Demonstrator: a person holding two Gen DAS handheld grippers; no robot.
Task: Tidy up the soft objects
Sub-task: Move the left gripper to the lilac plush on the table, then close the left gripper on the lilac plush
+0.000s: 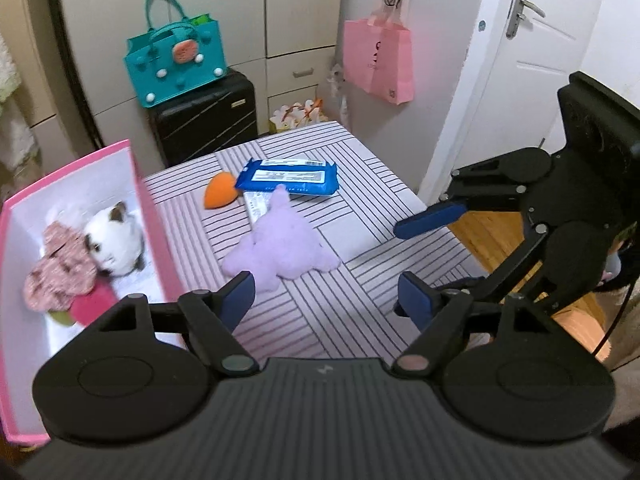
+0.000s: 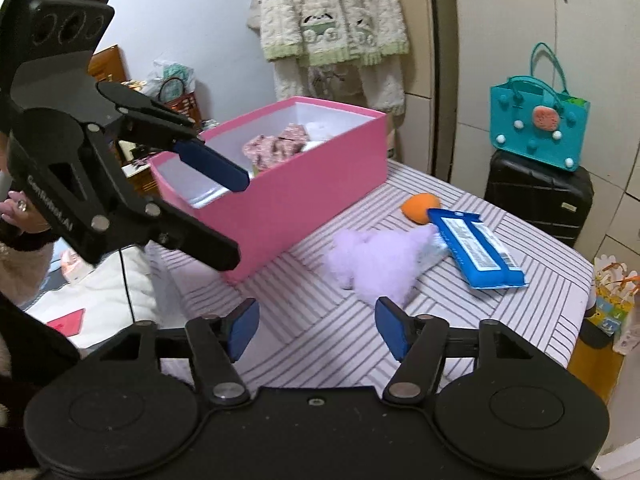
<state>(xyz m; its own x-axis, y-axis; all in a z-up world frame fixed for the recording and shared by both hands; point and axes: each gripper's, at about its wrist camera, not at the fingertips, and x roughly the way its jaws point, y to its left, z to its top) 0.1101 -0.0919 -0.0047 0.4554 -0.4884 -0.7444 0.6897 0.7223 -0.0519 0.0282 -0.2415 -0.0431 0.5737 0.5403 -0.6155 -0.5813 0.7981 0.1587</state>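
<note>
A purple plush toy (image 1: pixel 280 246) lies mid-table on the striped cloth; it also shows in the right wrist view (image 2: pixel 378 264). Behind it lie an orange sponge (image 1: pixel 219 195) and a blue wipes pack (image 1: pixel 289 176). A pink box (image 1: pixel 154 216) at the left holds a white plush cat (image 1: pixel 116 242), a pink patterned cloth (image 1: pixel 60 266) and a red item. My left gripper (image 1: pixel 326 300) is open and empty, just short of the plush. My right gripper (image 2: pixel 316 330) is open and empty, near the plush; it shows at the right of the left wrist view (image 1: pixel 416 258).
A black suitcase (image 1: pixel 204 118) with a teal bag (image 1: pixel 176 64) stands behind the table. A pink bag (image 1: pixel 378 60) hangs on the wall by a white door (image 1: pixel 532 64). The table's right edge (image 1: pixel 440 216) drops to wooden floor.
</note>
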